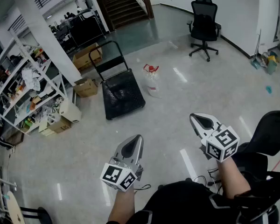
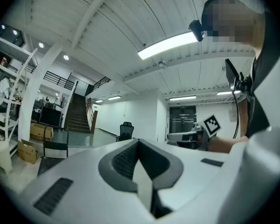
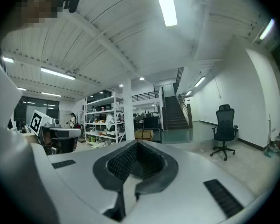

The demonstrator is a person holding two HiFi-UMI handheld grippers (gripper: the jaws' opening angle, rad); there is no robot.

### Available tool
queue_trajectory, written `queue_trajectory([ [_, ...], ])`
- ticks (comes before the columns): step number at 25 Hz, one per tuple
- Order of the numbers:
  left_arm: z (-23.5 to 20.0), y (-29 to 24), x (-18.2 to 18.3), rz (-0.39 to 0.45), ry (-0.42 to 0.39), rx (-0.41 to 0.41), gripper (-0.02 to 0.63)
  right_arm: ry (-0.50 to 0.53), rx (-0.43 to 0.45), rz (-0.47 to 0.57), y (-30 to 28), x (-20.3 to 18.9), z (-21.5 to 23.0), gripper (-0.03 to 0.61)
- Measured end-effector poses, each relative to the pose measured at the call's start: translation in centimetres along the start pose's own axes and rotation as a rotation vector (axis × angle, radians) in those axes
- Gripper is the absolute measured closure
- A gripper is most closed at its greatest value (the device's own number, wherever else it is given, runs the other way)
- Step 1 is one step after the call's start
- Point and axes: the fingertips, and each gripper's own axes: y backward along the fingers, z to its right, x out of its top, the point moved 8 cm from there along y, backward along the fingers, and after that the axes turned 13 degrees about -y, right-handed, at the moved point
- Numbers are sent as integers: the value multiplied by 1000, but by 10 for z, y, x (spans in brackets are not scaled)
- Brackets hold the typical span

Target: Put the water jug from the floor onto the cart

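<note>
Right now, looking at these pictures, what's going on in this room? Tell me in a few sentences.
A person holds a gripper in each hand. The left gripper and the right gripper are both shut and empty, pointing out over the floor. The water jug stands on the floor beside the black cart, on the cart's right in the head view and well ahead of both grippers. The jug is untouched and the cart carries nothing.
</note>
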Motion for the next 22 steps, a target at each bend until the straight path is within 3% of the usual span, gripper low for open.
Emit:
queue_trajectory([
  [22,0,18,-2,-2,-9,-8,617,-3,10,11,-1,-3,-20,577],
])
